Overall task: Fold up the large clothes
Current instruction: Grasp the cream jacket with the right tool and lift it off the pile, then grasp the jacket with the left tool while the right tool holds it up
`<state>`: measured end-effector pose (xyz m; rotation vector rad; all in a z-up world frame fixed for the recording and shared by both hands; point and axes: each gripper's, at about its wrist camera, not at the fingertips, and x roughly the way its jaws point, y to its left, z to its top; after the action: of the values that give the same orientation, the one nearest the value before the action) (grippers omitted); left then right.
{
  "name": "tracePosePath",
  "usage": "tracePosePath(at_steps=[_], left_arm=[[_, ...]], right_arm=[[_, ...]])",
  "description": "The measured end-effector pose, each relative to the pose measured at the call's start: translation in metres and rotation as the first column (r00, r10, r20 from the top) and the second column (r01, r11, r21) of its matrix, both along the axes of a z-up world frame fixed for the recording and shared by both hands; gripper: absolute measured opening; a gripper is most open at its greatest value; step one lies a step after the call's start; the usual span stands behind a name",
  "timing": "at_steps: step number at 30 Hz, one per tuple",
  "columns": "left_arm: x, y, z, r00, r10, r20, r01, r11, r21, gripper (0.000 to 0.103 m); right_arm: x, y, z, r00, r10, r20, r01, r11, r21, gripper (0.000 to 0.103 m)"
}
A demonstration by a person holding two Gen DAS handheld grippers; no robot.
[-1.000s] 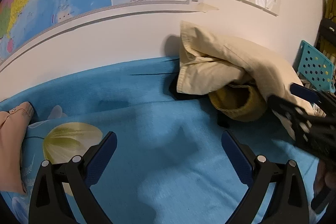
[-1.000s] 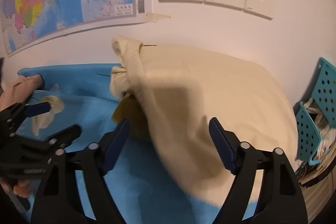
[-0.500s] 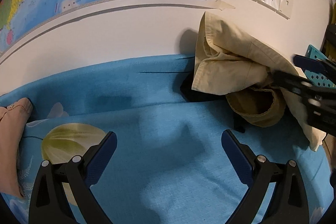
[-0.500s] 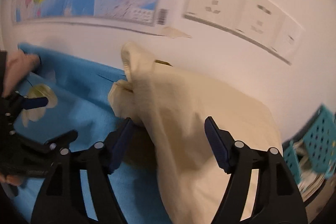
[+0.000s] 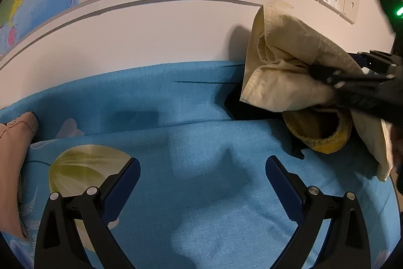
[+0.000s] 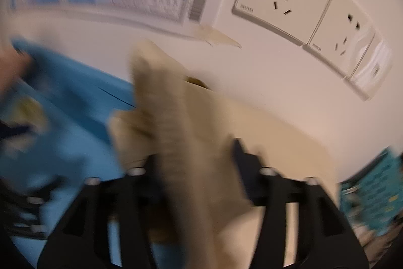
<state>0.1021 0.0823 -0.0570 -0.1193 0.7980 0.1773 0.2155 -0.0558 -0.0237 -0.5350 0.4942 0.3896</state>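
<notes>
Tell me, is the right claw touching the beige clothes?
Touching. The left wrist view shows the right claw pressed into the beige clothes, its jaws closing with fabric bunched around the fingers. The right wrist view is too blurred to confirm.

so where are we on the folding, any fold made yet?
Nothing folded yet. The beige garment is bunched against the wall on the blue sheet. In hand: the right gripper is closing with that cloth between its jaws. The left gripper is open and empty. Left: pull it out, spread it, make every fold.

Open blue sheet (image 5: 191, 143) ahead; beige garment heap (image 5: 284, 72) against wall (image 5: 151, 29) at right
</notes>
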Motion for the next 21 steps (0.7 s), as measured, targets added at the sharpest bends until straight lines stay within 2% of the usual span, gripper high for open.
tracePosePath(at_steps=[1, 2, 3, 5, 8, 11, 13, 15, 18, 20, 21], left_arm=[[0.0, 0.001, 0.0, 1.0, 0.001, -0.001, -0.001, 1.0, 0.0, 0.096], [0.001, 0.002, 0.0, 1.0, 0.001, 0.001, -0.001, 1.0, 0.001, 0.096], [0.001, 0.002, 0.001, 1.0, 0.002, 0.002, -0.002, 1.0, 0.002, 0.096], [0.001, 0.003, 0.001, 1.0, 0.0, 0.002, 0.0, 1.0, 0.001, 0.096], [0.0, 0.003, 0.005, 0.999, -0.025, 0.024, 0.025, 1.0, -0.013, 0.096], [-0.004, -0.003, 0.02, 0.992, -0.087, 0.089, 0.089, 0.996, -0.02, 0.096], [-0.006, -0.013, 0.037, 0.977, -0.147, 0.151, 0.151, 0.988, -0.012, 0.096], [-0.01, -0.024, 0.055, 0.951, -0.222, 0.216, 0.23, 0.973, -0.011, 0.096], [-0.012, -0.048, 0.081, 0.894, -0.323, 0.309, 0.341, 0.94, -0.003, 0.096], [-0.013, -0.065, 0.095, 0.849, -0.391, 0.356, 0.424, 0.906, -0.016, 0.096], [-0.015, -0.075, 0.1, 0.819, -0.434, 0.375, 0.476, 0.879, -0.025, 0.096]], right_arm=[[0.003, 0.0, 0.0, 1.0, 0.01, -0.01, -0.009, 1.0, 0.017, 0.05], [0.005, -0.005, 0.005, 0.999, 0.023, -0.039, -0.02, 0.998, 0.059, 0.019], [0.004, -0.01, 0.012, 0.999, 0.019, -0.04, -0.016, 0.997, 0.072, 0.009], [-0.006, -0.027, 0.032, 1.0, 0.027, -0.008, -0.025, 0.991, 0.131, 0.008], [-0.032, -0.078, 0.091, 0.996, -0.001, 0.089, -0.022, 0.966, 0.258, 0.007], [-0.051, -0.131, 0.145, 0.986, -0.055, 0.159, -0.004, 0.938, 0.346, 0.005], [-0.075, -0.169, 0.177, 0.978, -0.087, 0.192, 0.001, 0.913, 0.408, 0.005], [-0.098, -0.193, 0.204, 0.966, -0.1, 0.24, -0.011, 0.906, 0.422, 0.004], [-0.134, -0.209, 0.226, 0.943, -0.109, 0.315, -0.029, 0.915, 0.402, 0.004], [-0.156, -0.224, 0.238, 0.933, -0.1, 0.347, -0.055, 0.91, 0.41, 0.004], [-0.168, -0.23, 0.244, 0.925, -0.098, 0.367, -0.067, 0.909, 0.411, 0.004]])
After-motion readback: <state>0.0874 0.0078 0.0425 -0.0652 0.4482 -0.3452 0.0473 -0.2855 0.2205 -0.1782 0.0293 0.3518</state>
